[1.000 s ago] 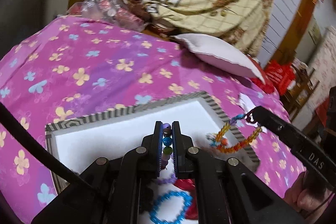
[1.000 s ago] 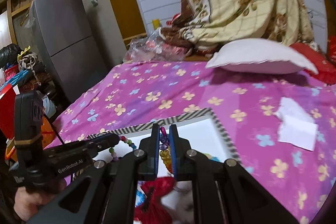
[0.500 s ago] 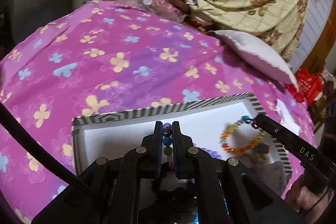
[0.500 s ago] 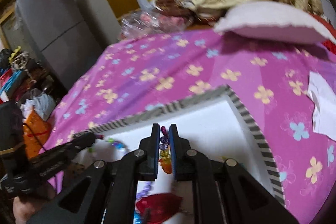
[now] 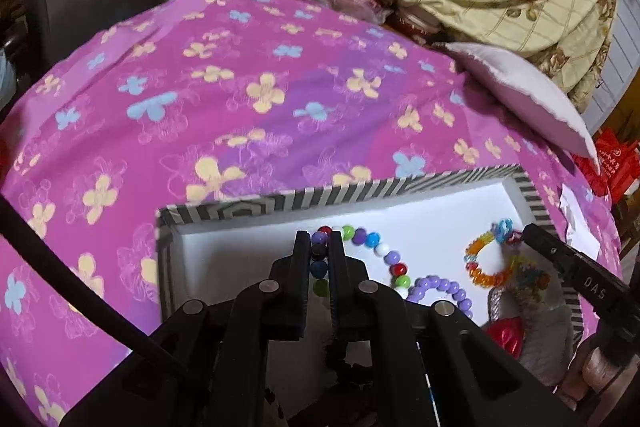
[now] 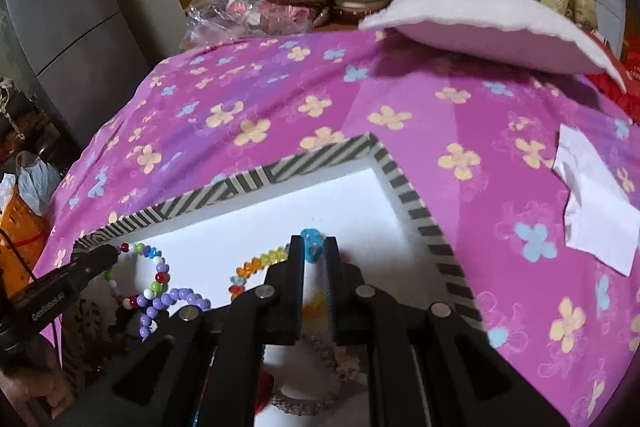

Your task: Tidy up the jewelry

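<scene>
Before you: bed with pink flowered cover (image 6: 280, 99). Directly on it: striped-rim white tray (image 6: 404, 187) near you, white paper scrap (image 6: 596, 211) to its right, white pillow (image 6: 480, 27) at far side, clear plastic bag (image 6: 240, 15) beyond far edge.

Near half of striped tray (image 5: 280, 201) hidden under left gripper (image 5: 320, 255) body. Multicolour bead bracelet (image 5: 374, 247) runs between the fingers, lower beads lost behind them. Red item (image 5: 506, 335) partly covered, kind unclear. Orange bead bracelet (image 6: 256, 265) disappears behind right gripper (image 6: 314, 251). Hand (image 5: 600, 367) cut by frame edge.
</scene>
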A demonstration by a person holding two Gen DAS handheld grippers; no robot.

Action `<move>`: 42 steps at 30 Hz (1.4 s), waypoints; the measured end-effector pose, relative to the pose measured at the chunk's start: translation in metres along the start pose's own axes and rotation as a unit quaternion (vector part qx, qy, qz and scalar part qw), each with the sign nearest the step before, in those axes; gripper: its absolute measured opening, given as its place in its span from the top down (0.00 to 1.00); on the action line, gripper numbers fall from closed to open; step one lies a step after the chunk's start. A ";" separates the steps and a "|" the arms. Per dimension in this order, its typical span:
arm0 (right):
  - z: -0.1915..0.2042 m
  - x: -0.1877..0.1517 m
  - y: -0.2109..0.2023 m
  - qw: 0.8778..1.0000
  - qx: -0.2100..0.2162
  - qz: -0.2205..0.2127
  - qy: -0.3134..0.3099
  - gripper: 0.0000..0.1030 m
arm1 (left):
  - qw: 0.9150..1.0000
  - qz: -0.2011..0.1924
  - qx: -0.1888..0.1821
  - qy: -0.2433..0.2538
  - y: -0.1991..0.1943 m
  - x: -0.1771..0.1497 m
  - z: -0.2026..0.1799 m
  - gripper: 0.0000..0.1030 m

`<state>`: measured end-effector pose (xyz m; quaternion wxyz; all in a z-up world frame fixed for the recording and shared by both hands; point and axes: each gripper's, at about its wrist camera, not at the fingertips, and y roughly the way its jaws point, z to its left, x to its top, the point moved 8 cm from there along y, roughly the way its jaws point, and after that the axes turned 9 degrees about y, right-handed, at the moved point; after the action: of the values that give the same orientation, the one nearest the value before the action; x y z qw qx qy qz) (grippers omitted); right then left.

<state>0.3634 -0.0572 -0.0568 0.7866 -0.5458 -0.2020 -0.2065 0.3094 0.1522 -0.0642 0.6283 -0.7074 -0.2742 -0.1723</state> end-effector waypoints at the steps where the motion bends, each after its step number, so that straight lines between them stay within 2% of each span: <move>1: -0.002 0.001 0.000 1.000 -0.001 0.000 0.005 0.91 | 1.000 0.003 0.001 -0.002 0.001 -0.001 0.000 0.91; 3: -0.002 0.002 -0.002 1.000 0.002 -0.004 0.006 0.90 | 1.000 -0.002 0.005 -0.007 -0.001 0.000 0.002 0.91; 7: -0.001 0.008 -0.011 1.000 0.001 -0.019 0.005 0.77 | 1.000 -0.003 0.009 -0.012 -0.002 0.000 0.005 0.91; 12: 0.005 0.011 -0.030 0.999 0.006 -0.031 0.000 0.74 | 1.000 -0.009 0.000 -0.017 -0.005 0.001 0.005 0.69; 16: 0.010 0.003 -0.059 0.999 0.007 -0.041 -0.009 0.69 | 0.999 -0.024 -0.017 -0.015 -0.015 0.002 0.001 0.62; 19: 0.010 -0.010 -0.090 0.998 0.003 -0.060 -0.008 0.57 | 0.999 -0.049 -0.023 -0.004 -0.033 0.001 -0.008 0.60; 22: 0.004 -0.032 -0.120 0.997 0.005 -0.074 0.003 0.51 | 0.996 -0.080 -0.036 0.014 -0.065 -0.009 -0.021 0.47; 24: 0.000 -0.050 -0.139 0.997 0.001 -0.083 0.003 0.48 | 0.995 -0.087 -0.027 0.032 -0.082 -0.019 -0.026 0.31; 26: -0.005 -0.072 -0.156 0.996 -0.004 -0.088 0.001 0.38 | 0.996 -0.080 0.010 0.048 -0.097 -0.036 -0.027 0.30; 29: -0.009 -0.104 -0.169 0.997 -0.010 -0.081 -0.005 0.33 | 0.993 -0.088 0.033 0.065 -0.120 -0.067 -0.024 0.30; 32: -0.006 -0.135 -0.179 0.998 -0.010 -0.062 -0.016 0.33 | 0.992 -0.091 0.056 0.064 -0.142 -0.095 -0.020 0.30; 37: 0.002 -0.162 -0.203 0.995 -0.024 -0.084 -0.046 0.32 | 0.993 -0.090 0.068 0.045 -0.165 -0.131 -0.015 0.30; 40: 0.002 -0.169 -0.213 0.994 -0.031 -0.096 -0.050 0.32 | 0.998 -0.051 0.030 0.009 -0.159 -0.146 -0.010 0.30; 42: 0.001 -0.173 -0.218 0.994 -0.026 -0.094 -0.044 0.32 | 0.998 -0.054 0.032 0.005 -0.164 -0.151 -0.010 0.30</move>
<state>0.0998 -0.1081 0.0183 0.7393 -0.5532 -0.2820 -0.2606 0.0919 0.1267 -0.0212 0.6417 -0.6704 -0.3137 -0.2009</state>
